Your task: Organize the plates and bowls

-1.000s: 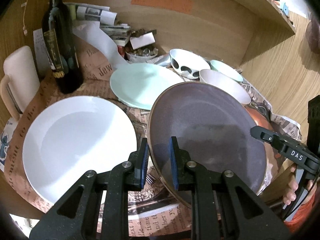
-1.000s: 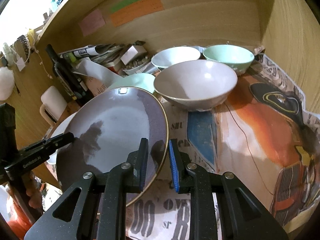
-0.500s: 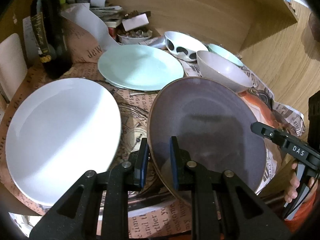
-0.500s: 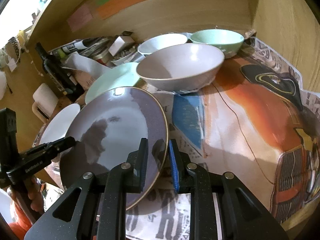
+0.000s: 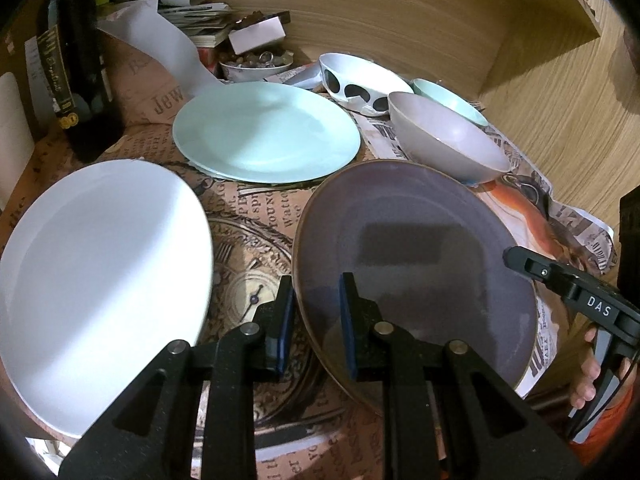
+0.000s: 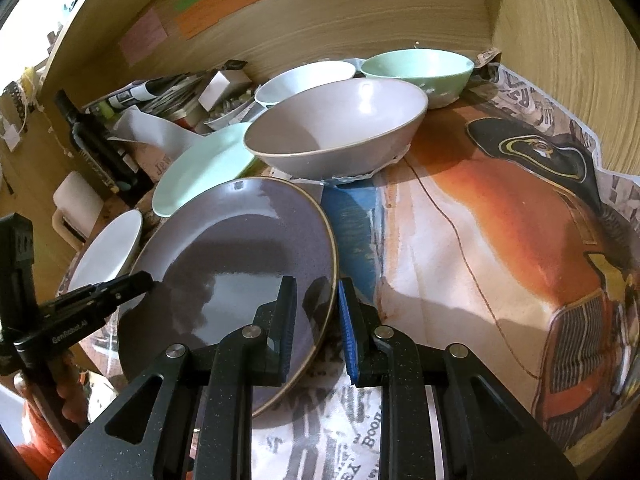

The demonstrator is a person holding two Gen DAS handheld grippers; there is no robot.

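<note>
A purple plate [image 5: 416, 248] with a brown rim is held between both grippers above the table. My left gripper [image 5: 316, 320] is shut on its left rim. My right gripper [image 6: 318, 322] is shut on its right rim [image 6: 224, 264]. A white plate [image 5: 100, 272] lies at the left, a mint plate [image 5: 264, 132] behind it. A grey bowl [image 6: 340, 128], a mint bowl [image 6: 416, 68] and a white bowl with black spots [image 5: 360, 84] stand at the back right.
A dark bottle [image 5: 76, 64] stands at the back left next to a white cup [image 6: 76, 204]. Papers, a small box and a dish of small items [image 5: 256, 64] clutter the back wall. Wooden walls close the back and right. Printed paper [image 6: 500, 232] covers the table.
Both grippers have moved forward and lower with the purple plate, so the bowls and the mint plate look closer. The grip on the plate is unchanged.
</note>
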